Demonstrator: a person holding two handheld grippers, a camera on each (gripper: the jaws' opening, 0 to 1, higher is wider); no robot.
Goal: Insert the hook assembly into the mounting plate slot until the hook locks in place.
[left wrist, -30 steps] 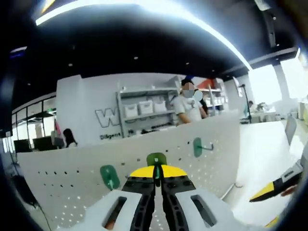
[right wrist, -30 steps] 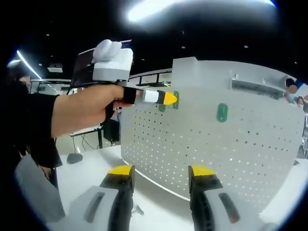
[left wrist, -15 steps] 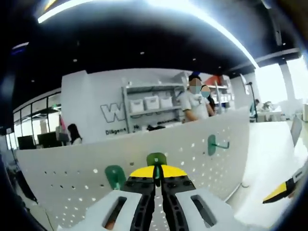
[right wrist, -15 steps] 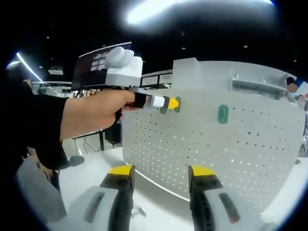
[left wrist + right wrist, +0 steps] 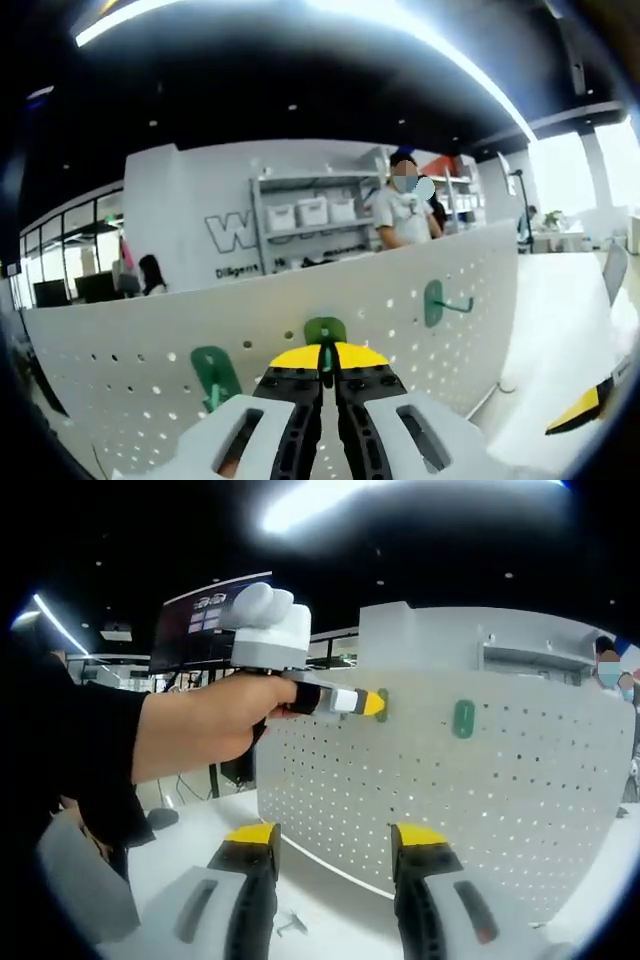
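My left gripper [image 5: 325, 357] is shut on a green hook assembly [image 5: 325, 330], held right up against the white perforated mounting plate [image 5: 400, 330] near its top edge. In the right gripper view a hand holds that left gripper [image 5: 368, 703] level, its yellow tip at the plate [image 5: 480, 800], with the green hook [image 5: 383, 704] showing just past the tip. Two more green hooks [image 5: 212, 372] [image 5: 435, 300] hang on the plate to either side. My right gripper [image 5: 335, 838] stands open and empty, low in front of the plate.
The plate stands upright on a white table [image 5: 180, 860]. A small metal piece [image 5: 290, 921] lies on the table near the plate's foot. Another green hook [image 5: 463, 718] sits further right. My right gripper's yellow tip [image 5: 578, 410] shows low right. People and shelves [image 5: 310, 220] stand behind.
My left gripper has carried the held hook rightward along the plate's upper edge and closer to it. My right gripper has stayed open and still.
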